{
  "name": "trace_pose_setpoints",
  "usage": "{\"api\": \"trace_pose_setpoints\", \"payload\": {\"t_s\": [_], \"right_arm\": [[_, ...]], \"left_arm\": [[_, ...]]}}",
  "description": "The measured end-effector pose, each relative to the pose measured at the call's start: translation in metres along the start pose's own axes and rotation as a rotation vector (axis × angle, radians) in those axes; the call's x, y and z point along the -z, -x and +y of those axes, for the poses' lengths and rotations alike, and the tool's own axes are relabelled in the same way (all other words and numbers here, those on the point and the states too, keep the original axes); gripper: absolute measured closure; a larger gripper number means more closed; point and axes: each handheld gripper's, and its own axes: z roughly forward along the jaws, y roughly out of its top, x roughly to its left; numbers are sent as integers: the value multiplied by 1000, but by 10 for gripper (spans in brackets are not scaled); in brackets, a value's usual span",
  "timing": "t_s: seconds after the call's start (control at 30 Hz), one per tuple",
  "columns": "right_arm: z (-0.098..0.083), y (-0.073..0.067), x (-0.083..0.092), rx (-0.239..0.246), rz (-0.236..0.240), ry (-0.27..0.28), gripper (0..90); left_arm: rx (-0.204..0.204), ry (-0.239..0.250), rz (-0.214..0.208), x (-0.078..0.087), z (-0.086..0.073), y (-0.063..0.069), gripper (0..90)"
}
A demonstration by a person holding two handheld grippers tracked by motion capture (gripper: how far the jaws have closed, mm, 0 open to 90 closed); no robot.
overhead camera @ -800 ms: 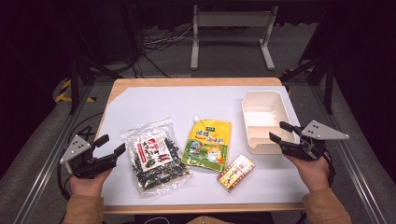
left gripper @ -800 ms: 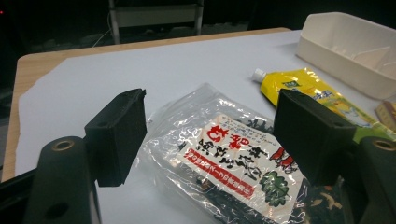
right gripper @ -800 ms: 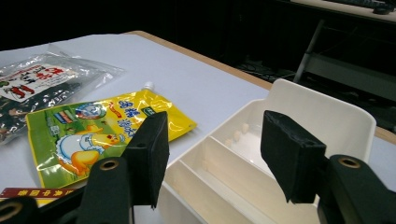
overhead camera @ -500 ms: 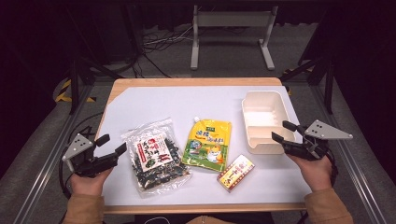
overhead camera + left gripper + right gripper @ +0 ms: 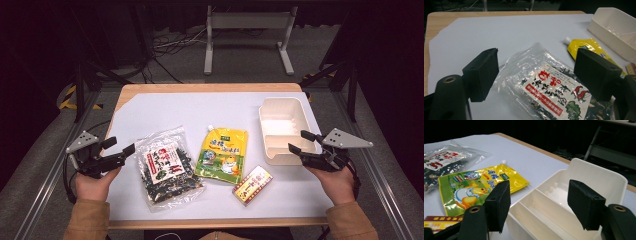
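Now my left fingers (image 5: 121, 151) stand wide with nothing between them, at the worktop's (image 5: 165, 107) left edge, just beside the clear plastic bag of dark dried seaweed with a red-and-white label (image 5: 167, 169). My right fingers (image 5: 302, 142) are also apart and hold nothing, hovering at the near end of the cream plastic divided tray (image 5: 281, 127) by the right edge. Compared with a moment ago, both hands have barely shifted and nothing has moved; the bag lies untouched near the front left. I judge the pickup is only beginning.
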Motion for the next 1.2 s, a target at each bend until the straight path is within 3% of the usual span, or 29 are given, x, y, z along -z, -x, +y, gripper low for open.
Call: {"api": "trace_pose_setpoints", "payload": {"t_s": [0.07,0.13,0.23,0.27,0.3,0.6,0.77,0.93,1.2], "right_arm": [[2,-1,-1,-2,6,-6,338],[3,-1,-2,4,11,-10,334],[3,-2,-4,6,19,-15,329],[3,-1,-6,-12,50,-17,323],[3,-1,-6,-12,50,-17,323],[1,0,-6,-14,55,-34,313],[2,-2,-6,0,54,-35,311],[0,-3,-7,6,49,-49,305],[-3,-5,-6,20,50,-56,297]], "left_arm": [[0,-38,-6,-4,8,1,204],[17,-65,-39,-8,13,0,192],[26,-83,-45,-12,16,1,177],[26,-108,-45,-16,17,1,168],[26,-108,-45,-16,17,1,166],[53,-192,-4,-33,14,-4,149],[100,-244,49,-44,12,-10,136],[100,-298,97,-57,6,-13,126],[139,-383,140,-75,-5,-23,148]]}}
